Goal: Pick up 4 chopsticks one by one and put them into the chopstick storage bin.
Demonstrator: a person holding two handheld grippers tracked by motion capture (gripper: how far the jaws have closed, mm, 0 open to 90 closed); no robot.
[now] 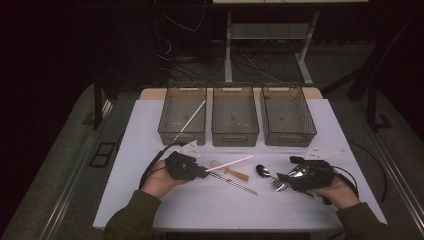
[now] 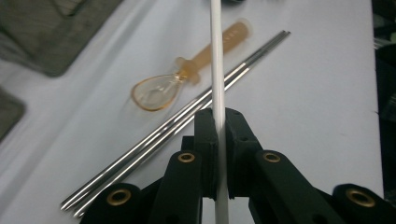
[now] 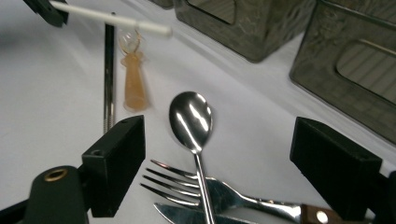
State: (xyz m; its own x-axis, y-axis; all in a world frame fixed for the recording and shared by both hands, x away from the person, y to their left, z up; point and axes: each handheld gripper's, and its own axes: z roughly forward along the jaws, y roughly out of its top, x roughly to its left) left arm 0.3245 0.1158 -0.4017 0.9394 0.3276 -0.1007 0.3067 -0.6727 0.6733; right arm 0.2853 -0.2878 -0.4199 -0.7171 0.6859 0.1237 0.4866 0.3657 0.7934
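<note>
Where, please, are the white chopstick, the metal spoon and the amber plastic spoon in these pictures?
white chopstick [image 2: 217, 60]: left gripper view, on its shaft above the jaws.
metal spoon [image 3: 190, 119]: right gripper view, on its bowl.
amber plastic spoon [image 2: 156, 91]: left gripper view, on its clear bowl.

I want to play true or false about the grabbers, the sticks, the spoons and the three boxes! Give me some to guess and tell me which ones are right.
1. The left gripper is pinching a white chopstick. True.
2. The right gripper is shut on the metal spoon. False: its jaws stand wide open on either side of it, not touching.
3. A white stick leans in the left bin. True.
4. The amber plastic spoon lies in the middle bin. False: it lies on the table beside the metal chopsticks.
5. A fork lies by the metal spoon. True.
</note>
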